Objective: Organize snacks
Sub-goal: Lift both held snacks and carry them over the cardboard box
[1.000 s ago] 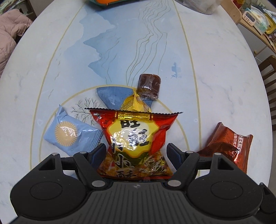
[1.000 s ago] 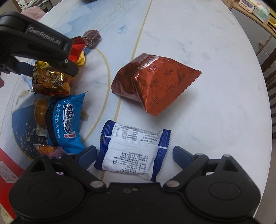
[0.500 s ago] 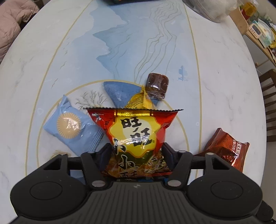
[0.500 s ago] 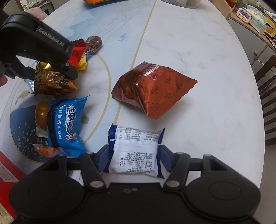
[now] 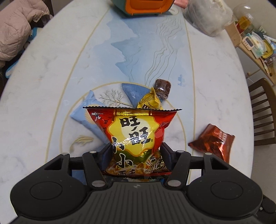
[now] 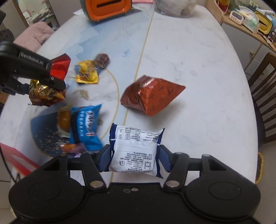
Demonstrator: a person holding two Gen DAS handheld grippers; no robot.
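Observation:
My left gripper (image 5: pixel 135 157) is shut on a red and yellow snack bag (image 5: pixel 132 131) and holds it above the table; the bag also shows in the right wrist view (image 6: pixel 46 93). My right gripper (image 6: pixel 133 161) is shut on a white and blue packet (image 6: pixel 135 149), lifted off the table. On the table lie a brown Oreo bag (image 6: pixel 151 95), also seen in the left wrist view (image 5: pixel 213 142), a yellow wrapped sweet (image 5: pixel 150 101), a brown wrapped sweet (image 5: pixel 162 87), a light blue packet (image 5: pixel 86 110) and a blue chocolate packet (image 6: pixel 84 124).
An orange and green box (image 6: pixel 107 8) and a clear bag (image 5: pixel 208 17) stand at the table's far end. A red box edge (image 6: pixel 15 160) is at the near left. Wooden chairs (image 6: pixel 262 96) and a cluttered shelf (image 5: pixel 255 43) are to the right. A pink jacket (image 5: pixel 15 29) lies left.
Both grippers closed on their packets: the left on the red and yellow bag, the right on the white and blue packet. Both then lifted them off the table.

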